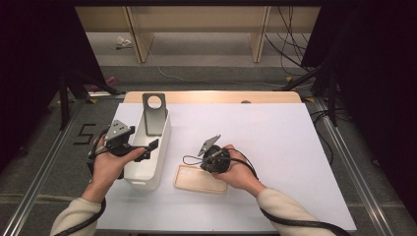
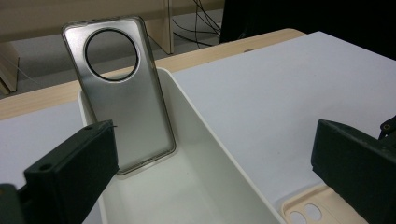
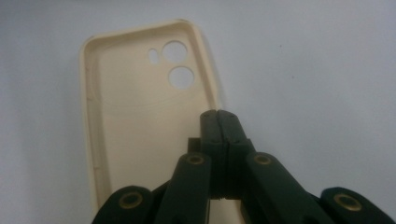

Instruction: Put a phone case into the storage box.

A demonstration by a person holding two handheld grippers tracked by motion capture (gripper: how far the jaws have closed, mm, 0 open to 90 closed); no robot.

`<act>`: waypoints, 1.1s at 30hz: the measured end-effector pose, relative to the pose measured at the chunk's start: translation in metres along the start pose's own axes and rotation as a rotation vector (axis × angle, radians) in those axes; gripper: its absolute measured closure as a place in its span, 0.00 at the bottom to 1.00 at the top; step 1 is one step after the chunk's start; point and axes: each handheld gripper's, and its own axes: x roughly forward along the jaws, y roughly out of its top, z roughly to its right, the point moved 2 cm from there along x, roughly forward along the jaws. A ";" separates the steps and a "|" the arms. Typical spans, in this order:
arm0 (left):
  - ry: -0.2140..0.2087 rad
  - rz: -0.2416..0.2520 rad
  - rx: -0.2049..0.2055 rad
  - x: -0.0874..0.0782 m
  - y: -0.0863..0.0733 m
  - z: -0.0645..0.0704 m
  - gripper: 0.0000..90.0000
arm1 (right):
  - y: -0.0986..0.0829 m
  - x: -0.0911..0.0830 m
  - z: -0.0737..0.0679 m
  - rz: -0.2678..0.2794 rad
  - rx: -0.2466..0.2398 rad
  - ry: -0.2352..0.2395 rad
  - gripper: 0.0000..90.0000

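A grey phone case (image 1: 154, 115) with a round camera hole leans upright against the far end of a white bin (image 1: 147, 169). My left gripper (image 1: 144, 138) hovers over the bin's near half. Its jaws stand wide open with nothing between them, and in the left gripper view (image 2: 210, 140) they frame the grey case (image 2: 123, 107). A cream phone case (image 1: 195, 180) lies flat and hollow side up on the white sheet, just right of the bin. My right gripper (image 3: 218, 116) is shut, its tips down at the right rim of the cream case (image 3: 135, 112).
A white sheet (image 1: 275, 147) covers the wooden table, whose far edge (image 1: 211, 97) shows beyond it. Black stands and cables sit on the floor at both sides. Wooden furniture legs stand behind the table.
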 end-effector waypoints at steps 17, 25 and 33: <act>-0.003 -0.003 0.000 0.001 -0.001 0.000 0.00 | 0.005 0.016 -0.002 -0.035 -0.003 -0.011 1.00; -0.004 -0.003 -0.001 0.001 -0.001 0.000 0.00 | 0.008 0.019 -0.001 -0.034 0.025 -0.013 1.00; -0.004 -0.005 0.001 0.001 -0.001 0.000 0.00 | 0.008 0.019 0.004 -0.034 0.087 -0.039 1.00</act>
